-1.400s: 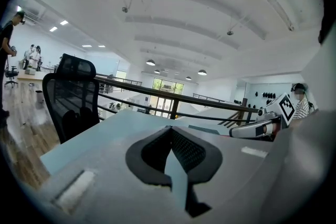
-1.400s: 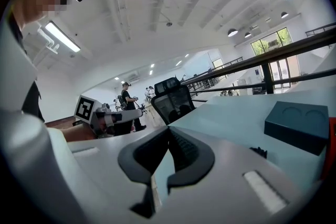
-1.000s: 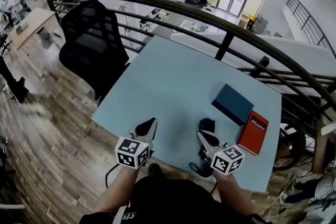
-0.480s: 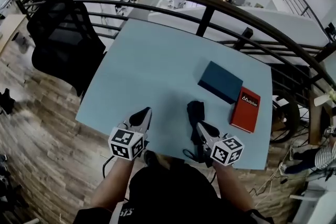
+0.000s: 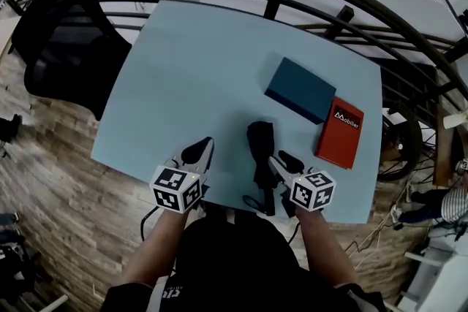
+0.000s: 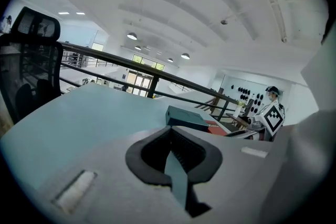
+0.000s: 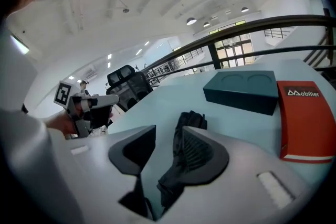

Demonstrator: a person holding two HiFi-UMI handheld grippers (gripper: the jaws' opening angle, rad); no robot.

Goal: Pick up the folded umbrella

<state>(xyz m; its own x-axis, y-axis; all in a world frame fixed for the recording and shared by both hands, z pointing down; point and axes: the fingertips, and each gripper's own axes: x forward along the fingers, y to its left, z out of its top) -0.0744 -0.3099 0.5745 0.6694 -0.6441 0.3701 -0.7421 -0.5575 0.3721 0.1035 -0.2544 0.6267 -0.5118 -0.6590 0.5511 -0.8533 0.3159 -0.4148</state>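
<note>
The black folded fabric umbrella (image 5: 259,153) lies on the pale blue surface (image 5: 183,55), just on the person's side of the dark teal rectangular box (image 5: 300,90), near it but not touching. The right gripper (image 5: 282,159) is at the end of the umbrella farther from the box. Its jaws are partly apart and have just been opening, with the umbrella between them, unclamped. Farther left of the box, the left gripper (image 5: 199,150) has its jaws together, holding nothing.

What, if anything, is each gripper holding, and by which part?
Nothing is held. The right gripper has just been opening its jaws; the folded umbrella lies between them, ungripped. The left gripper is shut and empty.
</note>
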